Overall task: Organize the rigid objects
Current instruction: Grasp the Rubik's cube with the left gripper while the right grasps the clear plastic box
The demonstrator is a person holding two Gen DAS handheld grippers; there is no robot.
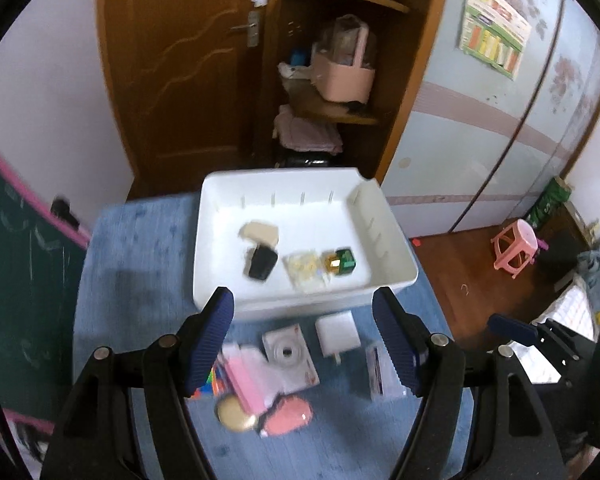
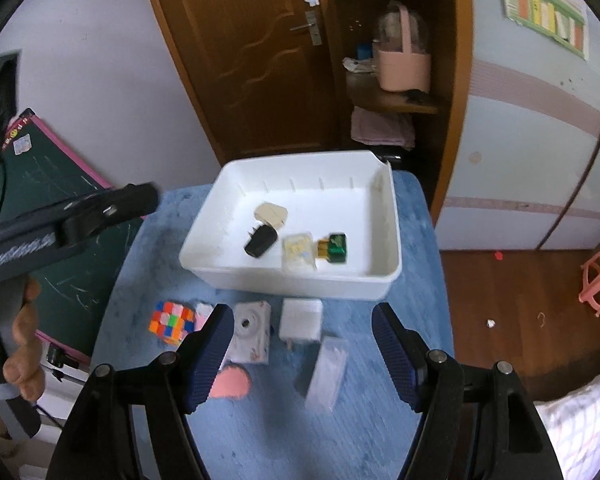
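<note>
Both of my grippers hang above the blue surface with nothing in them. The left gripper has its jaws spread wide and released, and the right gripper likewise. Between the left jaws I see the little white camera, the white charger block just past it, and a clear box hard against the right-hand jaw. Nearer me, by the left-hand jaw, sit a pink packet, a gold disc and a coral-pink piece. From the right wrist view, a colour cube lies just outside the left-hand jaw. Beyond the jaw tips stands the white bin, and in it already: a beige piece, a black plug, a pale clear packet and a green and gold box. So I judge it roughly a third done: four in, seven or so still out on the surface.
</note>
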